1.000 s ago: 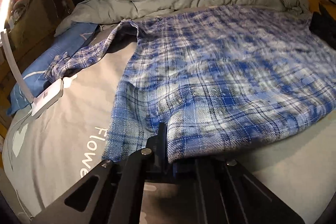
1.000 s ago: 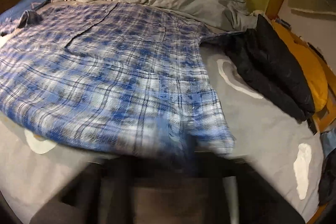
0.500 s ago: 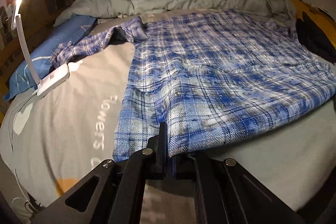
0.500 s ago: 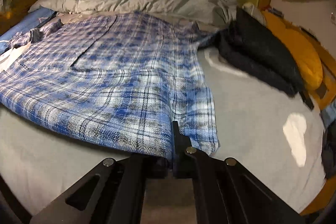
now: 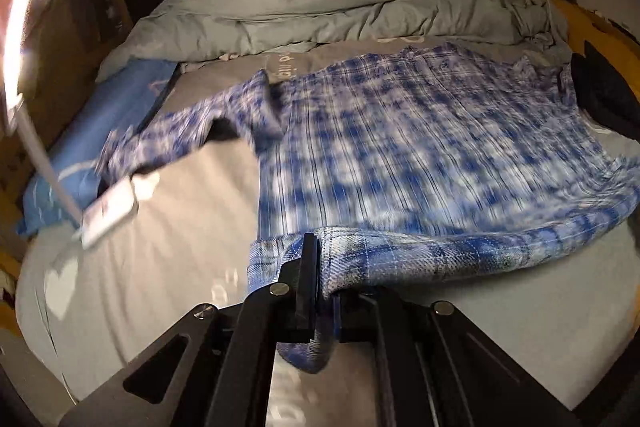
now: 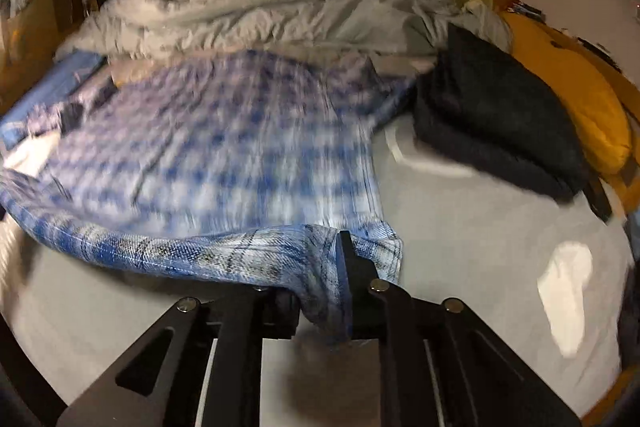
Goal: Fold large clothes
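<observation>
Left tongs (image 5: 320,259) clamped, right tongs (image 6: 320,267) easing apart (both angled downward)

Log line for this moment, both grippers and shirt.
left gripper: pinching hem | right gripper: jaws opening, hem between | plaid shirt: hem raised off bed

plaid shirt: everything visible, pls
Blue-and-white plaid flannel-looking shirt spread flat on the grey printed bedsheet, far end near the rumpled grey duvet. One sleeve trails toward the blue pillow. Its near hem is lifted, sagging between the left claw and right claw, pinched in both; the right jaws are opening.
</observation>
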